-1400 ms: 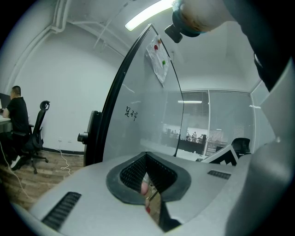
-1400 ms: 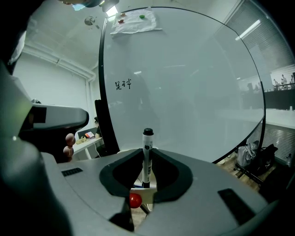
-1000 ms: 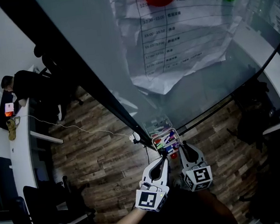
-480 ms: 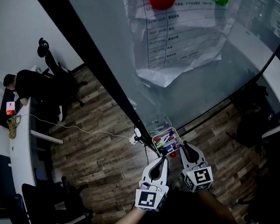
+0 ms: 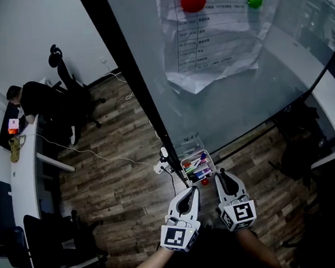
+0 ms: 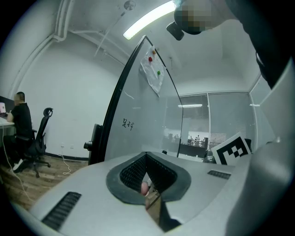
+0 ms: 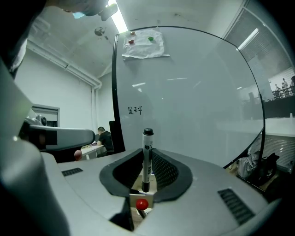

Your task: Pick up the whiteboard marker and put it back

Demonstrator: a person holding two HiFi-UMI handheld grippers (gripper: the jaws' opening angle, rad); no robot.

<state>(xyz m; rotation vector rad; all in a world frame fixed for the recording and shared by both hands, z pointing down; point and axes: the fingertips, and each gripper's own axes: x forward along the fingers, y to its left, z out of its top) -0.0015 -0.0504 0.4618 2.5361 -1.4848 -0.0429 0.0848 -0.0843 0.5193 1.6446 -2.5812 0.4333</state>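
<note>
Holding whiteboard marker upright, right gripper

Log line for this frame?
right hand-held gripper: shut on whiteboard marker, upright | left hand-held gripper: shut, empty

The head view is dim and underexposed, its wooden floor murky and its corners black. In the gripper views a ceiling tube light glares white, the whiteboard carries soft reflections, and fisheye distortion bends the edges.
</note>
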